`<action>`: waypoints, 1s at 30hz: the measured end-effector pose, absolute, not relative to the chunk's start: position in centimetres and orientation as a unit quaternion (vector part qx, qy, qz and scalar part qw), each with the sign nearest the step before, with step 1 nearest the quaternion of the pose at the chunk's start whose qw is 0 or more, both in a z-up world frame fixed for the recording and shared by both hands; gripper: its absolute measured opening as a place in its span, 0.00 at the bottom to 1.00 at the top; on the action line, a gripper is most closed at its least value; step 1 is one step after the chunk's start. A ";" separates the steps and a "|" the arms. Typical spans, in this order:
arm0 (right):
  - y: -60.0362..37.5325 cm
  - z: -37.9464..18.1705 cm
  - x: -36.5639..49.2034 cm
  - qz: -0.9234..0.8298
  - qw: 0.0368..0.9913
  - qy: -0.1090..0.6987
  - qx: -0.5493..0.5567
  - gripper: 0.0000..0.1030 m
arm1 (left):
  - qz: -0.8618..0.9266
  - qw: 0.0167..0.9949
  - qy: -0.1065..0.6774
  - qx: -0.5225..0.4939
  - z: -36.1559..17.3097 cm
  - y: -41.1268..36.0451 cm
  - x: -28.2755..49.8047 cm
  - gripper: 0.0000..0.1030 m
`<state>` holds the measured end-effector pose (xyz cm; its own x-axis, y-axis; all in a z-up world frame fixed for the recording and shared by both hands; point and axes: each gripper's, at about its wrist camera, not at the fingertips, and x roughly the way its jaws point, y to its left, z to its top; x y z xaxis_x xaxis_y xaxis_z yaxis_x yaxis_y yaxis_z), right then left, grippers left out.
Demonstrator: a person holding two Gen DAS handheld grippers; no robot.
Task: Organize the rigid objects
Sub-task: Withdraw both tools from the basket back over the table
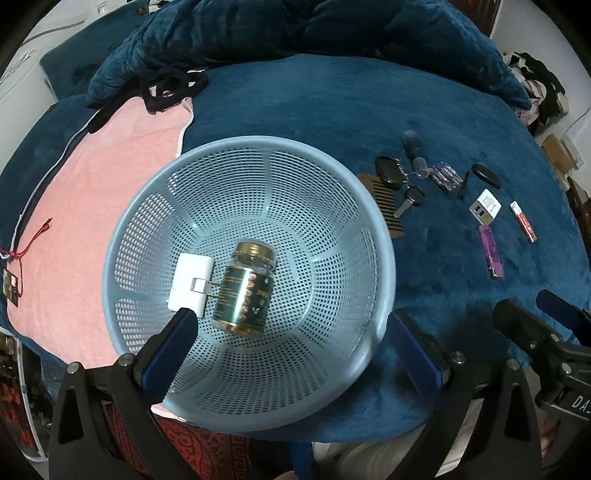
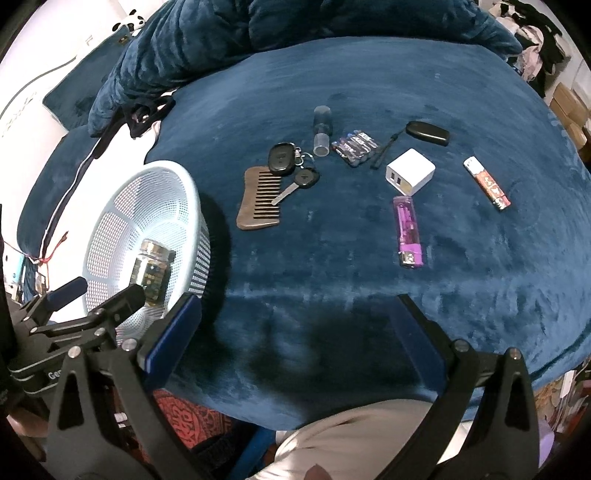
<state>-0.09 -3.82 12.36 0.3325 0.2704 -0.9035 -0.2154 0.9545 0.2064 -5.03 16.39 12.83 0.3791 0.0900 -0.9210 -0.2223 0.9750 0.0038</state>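
- The bed [image 2: 332, 92] is covered by a dark blue plush blanket, with a rumpled blue quilt [image 2: 295, 22] piled at its far edge and a pink towel [image 1: 103, 177] spread on its left part.
- A pale blue perforated basket [image 1: 184, 206] sits on the near left of the bed, partly on the pink towel.
- Inside the basket a glass jar [image 1: 245, 288] with a gold lid lies on its side, touching a white plug adapter [image 1: 190, 284] just to its left.
- The left gripper [image 1: 288, 343] hovers over the near rim of the basket, its blue-padded jaws wide apart and holding nothing.
- The right gripper [image 2: 295, 332] hangs above the bare near part of the blanket, to the right of the basket, its jaws also spread and empty.
- A brown wooden comb [image 2: 258, 201] lies just right of the basket, its teeth pointing right.
- A black key fob [image 2: 281, 158] on a ring with a black-headed key [image 2: 301, 182] touches the far edge of the comb.
- A white charger cube [image 2: 410, 176] rests right of centre, with a purple lighter [image 2: 408, 230] just near of it.
- An orange-and-white lighter [image 2: 487, 183] lies well to the right.
- A pack of batteries [image 2: 355, 147] lies between a small clear bottle [image 2: 322, 131] and a black oblong device [image 2: 428, 133] with a cord.
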 end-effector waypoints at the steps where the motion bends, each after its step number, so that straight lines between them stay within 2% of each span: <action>1: -4.0 12.4 0.0 0.148 0.816 0.558 0.025 1.00 | 0.093 0.828 0.549 -0.059 12.8 16.2 -5.0 0.99; 30: -12.6 12.1 0.5 0.099 0.820 0.560 0.063 1.00 | 0.029 0.831 0.555 -0.011 12.7 7.2 -2.8 0.99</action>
<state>0.50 -12.64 12.07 0.3523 0.2323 -0.9066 -0.0919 0.9726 0.2135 -2.81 7.16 12.71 0.3823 0.0364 -0.9233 -0.0615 0.9980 0.0139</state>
